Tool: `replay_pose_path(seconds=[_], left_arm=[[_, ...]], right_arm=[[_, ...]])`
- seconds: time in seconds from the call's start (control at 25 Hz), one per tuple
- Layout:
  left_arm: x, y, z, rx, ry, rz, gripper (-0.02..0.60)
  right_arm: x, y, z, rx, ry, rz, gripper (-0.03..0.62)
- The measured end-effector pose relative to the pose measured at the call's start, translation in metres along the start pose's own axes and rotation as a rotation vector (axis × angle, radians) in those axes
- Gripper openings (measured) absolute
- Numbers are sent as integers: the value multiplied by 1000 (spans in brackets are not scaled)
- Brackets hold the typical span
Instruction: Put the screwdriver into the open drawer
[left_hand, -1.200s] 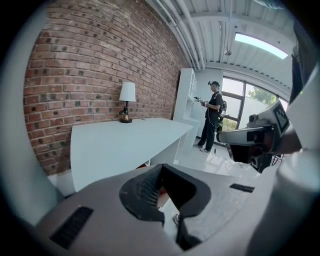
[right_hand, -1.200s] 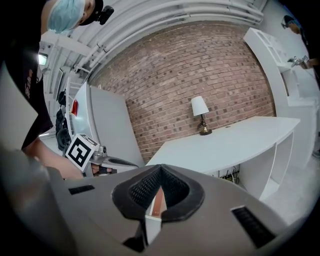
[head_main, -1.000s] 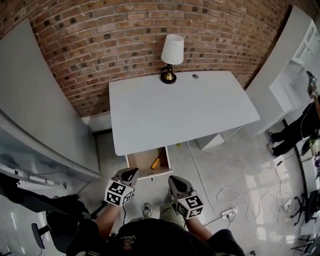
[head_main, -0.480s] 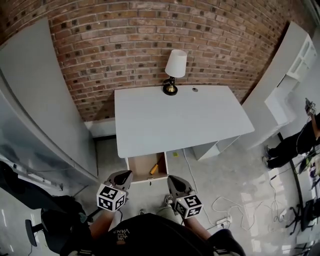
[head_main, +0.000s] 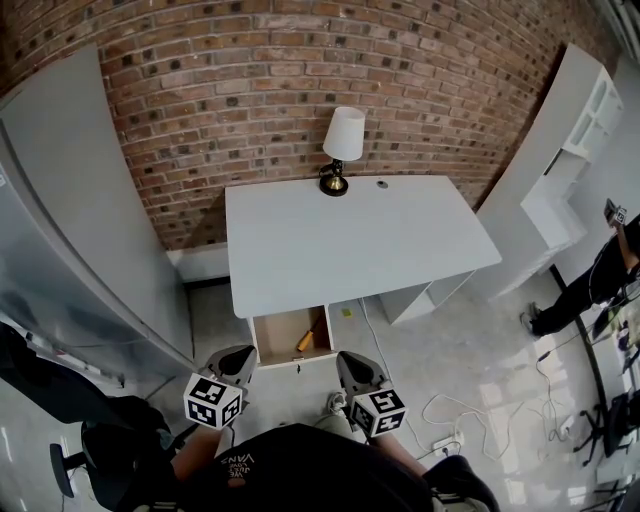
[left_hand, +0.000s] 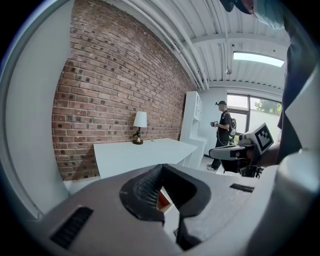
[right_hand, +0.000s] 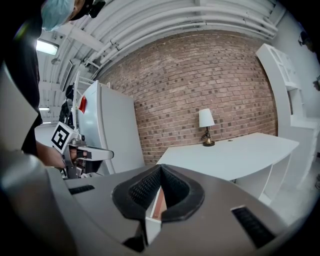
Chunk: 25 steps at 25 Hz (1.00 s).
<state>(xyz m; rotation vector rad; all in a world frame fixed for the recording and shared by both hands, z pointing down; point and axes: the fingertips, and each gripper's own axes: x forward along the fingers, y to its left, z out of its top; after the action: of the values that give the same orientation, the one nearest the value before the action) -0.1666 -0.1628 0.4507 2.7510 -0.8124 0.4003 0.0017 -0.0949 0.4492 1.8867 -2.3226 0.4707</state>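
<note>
The screwdriver (head_main: 306, 339), with a yellow-orange handle, lies inside the open drawer (head_main: 270, 338) under the front left of the white desk (head_main: 350, 240). Both grippers hang close to my body, short of the drawer and apart from it. My left gripper (head_main: 243, 361) is shut with nothing in it, its marker cube (head_main: 213, 400) below it. My right gripper (head_main: 354, 366) is likewise shut and empty. In the left gripper view the jaws of the left gripper (left_hand: 161, 168) meet over a sliver of the drawer. The right gripper (right_hand: 160, 169) shows its pads pressed together.
A lamp (head_main: 342, 140) stands at the desk's back edge against the brick wall. A grey panel (head_main: 70, 230) stands at left, white shelving (head_main: 575, 150) at right. Cables and a power strip (head_main: 443, 440) lie on the floor at right. Another person (head_main: 600, 280) stands far right.
The view has drawn back from the desk, and the left gripper has dropped lower and to the left. The screwdriver stays in the drawer. Both grippers remain shut.
</note>
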Motion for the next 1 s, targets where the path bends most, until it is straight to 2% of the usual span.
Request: replay_pose_path(seconds=[0.36,1.0], left_arm=[[4,-17,1,-11,-13,-13,8],[11,-16,2,-15,-40,-29,8]], right_arm=[[-3,-3,12,-30,-35,7,-5],[9,1,14,-57,-48,9,-5]])
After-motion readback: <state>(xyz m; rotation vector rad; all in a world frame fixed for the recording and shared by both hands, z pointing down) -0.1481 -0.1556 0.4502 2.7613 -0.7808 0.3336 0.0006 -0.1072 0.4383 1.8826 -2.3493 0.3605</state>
